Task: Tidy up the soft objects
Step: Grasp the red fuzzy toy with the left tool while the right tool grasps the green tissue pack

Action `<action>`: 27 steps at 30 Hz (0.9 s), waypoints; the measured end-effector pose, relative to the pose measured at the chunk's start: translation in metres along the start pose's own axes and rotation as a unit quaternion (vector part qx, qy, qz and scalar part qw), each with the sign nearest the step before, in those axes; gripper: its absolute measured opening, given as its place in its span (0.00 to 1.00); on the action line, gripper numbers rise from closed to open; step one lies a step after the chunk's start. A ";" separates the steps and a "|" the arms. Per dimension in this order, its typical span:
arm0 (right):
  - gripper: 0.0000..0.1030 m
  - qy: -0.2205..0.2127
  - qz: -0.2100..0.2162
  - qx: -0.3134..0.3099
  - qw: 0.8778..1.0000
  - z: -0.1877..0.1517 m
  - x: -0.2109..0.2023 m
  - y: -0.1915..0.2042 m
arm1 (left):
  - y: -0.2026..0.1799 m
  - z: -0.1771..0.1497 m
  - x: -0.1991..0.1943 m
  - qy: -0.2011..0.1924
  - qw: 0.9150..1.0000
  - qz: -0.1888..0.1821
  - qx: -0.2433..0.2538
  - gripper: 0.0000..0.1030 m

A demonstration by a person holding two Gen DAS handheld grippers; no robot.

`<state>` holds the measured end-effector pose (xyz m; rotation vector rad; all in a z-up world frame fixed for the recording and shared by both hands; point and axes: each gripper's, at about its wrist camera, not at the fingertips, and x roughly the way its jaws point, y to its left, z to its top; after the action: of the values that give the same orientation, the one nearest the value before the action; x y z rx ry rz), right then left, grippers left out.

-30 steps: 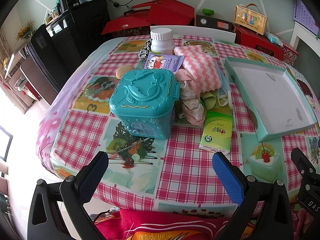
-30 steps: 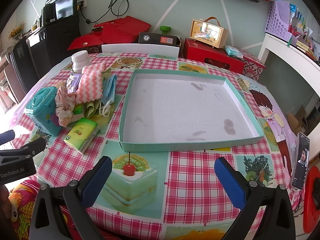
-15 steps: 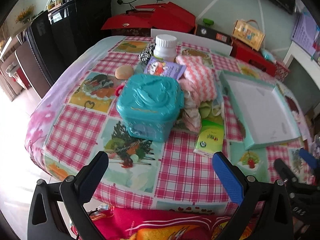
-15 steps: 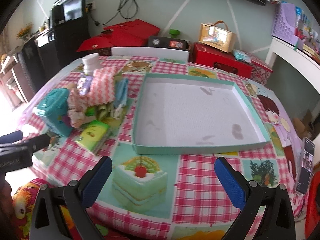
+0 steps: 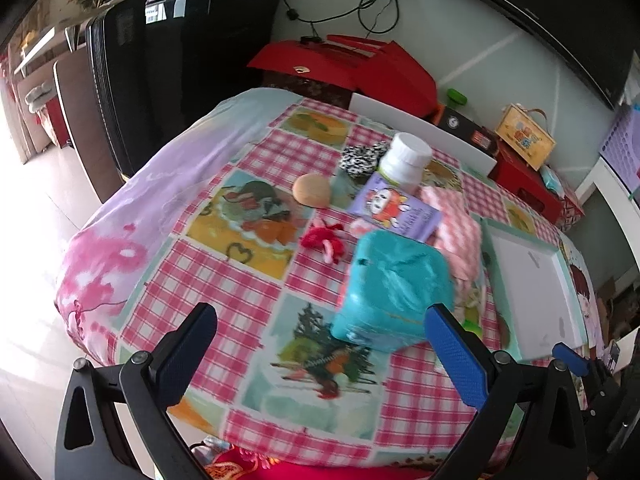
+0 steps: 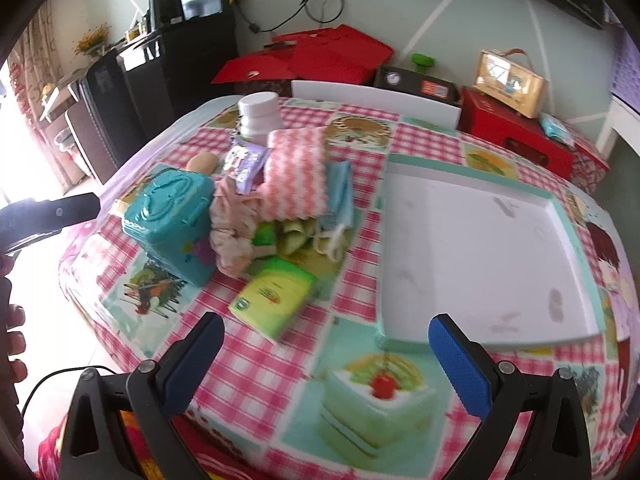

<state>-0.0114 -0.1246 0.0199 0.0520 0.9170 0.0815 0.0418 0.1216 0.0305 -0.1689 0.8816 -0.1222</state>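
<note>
A pile of soft things lies left of the teal tray (image 6: 480, 240): a pink-and-white striped cloth (image 6: 298, 172), a pale pink fabric bundle (image 6: 232, 224), a blue face mask (image 6: 340, 196), light green cloth (image 6: 296, 236) and a green tissue pack (image 6: 276, 296). A red yarn piece (image 5: 324, 242), a beige sponge (image 5: 311, 191) and a black-and-white scrunchie (image 5: 360, 159) lie further left. My left gripper (image 5: 320, 354) is open, above the table's near-left edge. My right gripper (image 6: 328, 364) is open, above the near edge, short of the tissue pack.
A teal plastic box (image 5: 394, 292) stands by the pile, with a white bottle (image 6: 260, 114) and a purple packet (image 5: 394, 210) behind. The tray also shows in the left wrist view (image 5: 532, 292). Red boxes (image 6: 516, 136) and black furniture (image 5: 180, 60) stand beyond the table.
Both grippers have swung left and their views have turned left. The left one now looks over the table's left side; the right one now faces the pile. Both stay open.
</note>
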 end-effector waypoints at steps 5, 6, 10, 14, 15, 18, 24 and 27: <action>1.00 0.025 0.010 -0.021 0.999 0.007 0.024 0.014 | 0.022 0.006 0.021 0.042 0.999 0.005 -0.015 1.00; 1.00 0.028 0.012 -0.025 0.999 0.007 0.026 0.017 | 0.025 0.007 0.025 0.047 0.999 0.006 -0.018 1.00; 1.00 0.044 0.017 -0.035 0.998 0.009 0.041 0.024 | 0.032 0.010 0.041 0.070 0.997 0.010 -0.020 1.00; 1.00 0.062 0.025 -0.037 0.997 0.008 0.054 0.025 | 0.040 0.011 0.057 0.092 0.995 0.016 -0.030 1.00; 1.00 0.066 0.027 -0.038 0.997 0.008 0.057 0.026 | 0.043 0.011 0.060 0.096 0.995 0.017 -0.033 1.00; 1.00 0.073 0.033 -0.039 0.996 0.008 0.063 0.025 | 0.047 0.010 0.066 0.102 0.994 0.019 -0.042 1.00; 0.99 0.086 0.038 -0.048 0.994 0.007 0.075 0.028 | 0.053 0.012 0.080 0.112 0.992 0.003 -0.051 1.00; 0.95 0.090 0.040 -0.051 0.994 0.006 0.080 0.029 | 0.051 0.017 0.086 0.117 0.992 -0.006 -0.046 1.00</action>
<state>0.0403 -0.0880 -0.0371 -0.0144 1.0892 0.2108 0.1110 0.1585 -0.0342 -0.2493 1.1214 -0.1149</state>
